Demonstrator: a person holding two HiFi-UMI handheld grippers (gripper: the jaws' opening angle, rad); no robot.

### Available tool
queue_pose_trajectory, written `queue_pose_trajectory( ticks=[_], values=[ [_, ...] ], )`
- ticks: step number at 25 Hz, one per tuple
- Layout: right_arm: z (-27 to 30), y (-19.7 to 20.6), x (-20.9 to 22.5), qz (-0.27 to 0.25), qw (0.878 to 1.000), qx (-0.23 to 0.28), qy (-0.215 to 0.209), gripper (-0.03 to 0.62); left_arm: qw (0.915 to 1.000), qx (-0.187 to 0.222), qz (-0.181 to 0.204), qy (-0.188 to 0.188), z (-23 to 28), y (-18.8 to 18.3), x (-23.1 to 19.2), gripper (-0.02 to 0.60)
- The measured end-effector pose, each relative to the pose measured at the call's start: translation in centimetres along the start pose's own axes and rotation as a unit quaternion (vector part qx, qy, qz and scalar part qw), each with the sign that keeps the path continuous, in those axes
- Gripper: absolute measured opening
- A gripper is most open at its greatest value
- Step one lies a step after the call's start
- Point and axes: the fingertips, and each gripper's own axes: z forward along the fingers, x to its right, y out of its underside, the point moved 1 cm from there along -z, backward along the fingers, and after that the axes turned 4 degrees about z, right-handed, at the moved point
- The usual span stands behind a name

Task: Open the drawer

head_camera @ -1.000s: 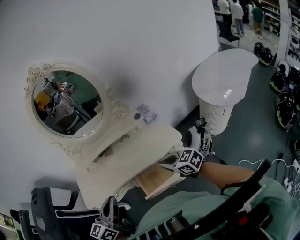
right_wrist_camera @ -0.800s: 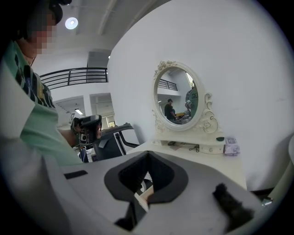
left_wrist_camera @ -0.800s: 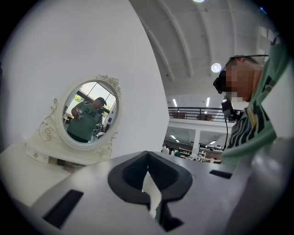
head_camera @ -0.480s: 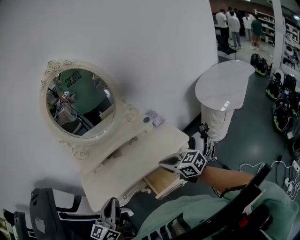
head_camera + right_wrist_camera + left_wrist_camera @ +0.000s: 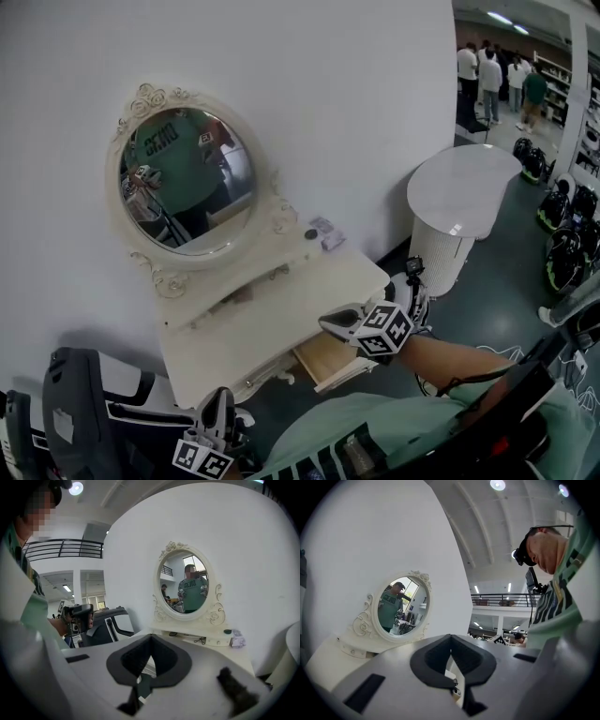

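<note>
The drawer [image 5: 330, 361] stands partly pulled out below the front edge of the white dressing table [image 5: 253, 328], at lower centre of the head view, with its wooden inside exposed. The right gripper [image 5: 328, 323] appears directly above the drawer, at the table's front edge; its jaws are fully together and hold nothing. Contact with the table cannot be determined. The left gripper [image 5: 222, 398] is at the bottom edge, lower left, beside a dark chair [image 5: 84, 403]; its jaws are likewise closed and empty. An oval mirror [image 5: 187, 178] stands on the table, upper left
</note>
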Motion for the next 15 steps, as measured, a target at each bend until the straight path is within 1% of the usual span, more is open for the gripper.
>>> queue_pose_trajectory(
  ticks=[9,15],
  values=[
    [0.4,-0.1,1.4,-0.003,1.0,-0.011,-0.007,0.011,1.0,0.003,-0.006,-0.007,1.4,-0.1,-0.1,0.009],
    [0.8,-0.1,2.2,-0.007,1.0,-0.012,-0.01,0.011,1.0,-0.003,-0.005,-0.002,2.6,0.5,-0.1,0.009]
  ],
)
